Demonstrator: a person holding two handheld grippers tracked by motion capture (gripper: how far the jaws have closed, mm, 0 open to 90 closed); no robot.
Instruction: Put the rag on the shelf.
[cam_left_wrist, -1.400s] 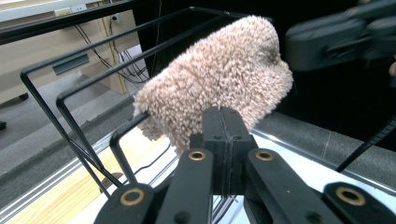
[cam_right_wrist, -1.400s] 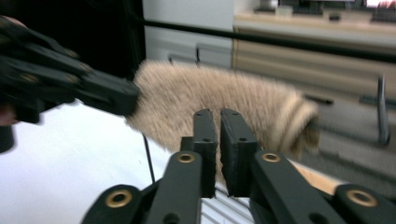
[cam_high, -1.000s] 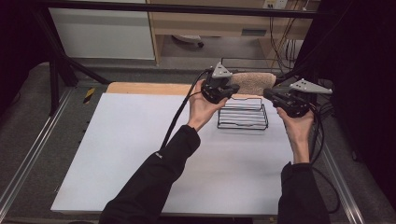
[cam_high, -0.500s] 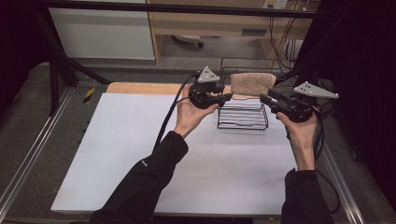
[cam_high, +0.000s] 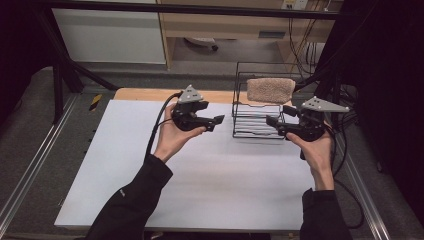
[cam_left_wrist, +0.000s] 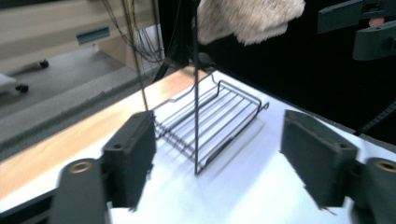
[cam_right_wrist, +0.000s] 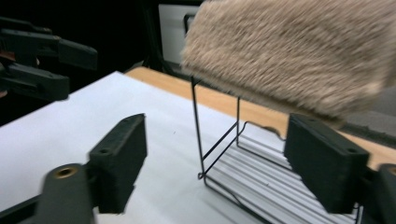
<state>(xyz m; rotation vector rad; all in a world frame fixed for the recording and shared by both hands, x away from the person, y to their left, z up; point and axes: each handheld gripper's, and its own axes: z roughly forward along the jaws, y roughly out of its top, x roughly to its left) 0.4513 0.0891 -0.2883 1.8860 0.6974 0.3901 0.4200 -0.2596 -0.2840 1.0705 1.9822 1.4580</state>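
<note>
- Beige towel hangs over the top bar of the wire rack, near the far edge of the desk, and nothing grips it.
- Rack stands upright on the white desk top, its ribbed base flat on the surface, between the two claws.
- Left claw sits just left of the rack, pointing at it; its jaws have just been opening and stand wide, with nothing between the pads.
- From the left gripper view, the rack shows through the gap between the jaws, farther off, and the towel hangs above it.
- Right claw sits at the rack's right side, pointing left; its jaws too have just been opening, wide apart and empty.
- From the right gripper view, the towel hangs just ahead, over the rack's thin posts, and no pad presses on either.
- Both hands cup the claws from below, forearms in dark sleeves coming up from the near edge.
- Wooden strip runs along the desk's far side, behind the white sheet.
</note>
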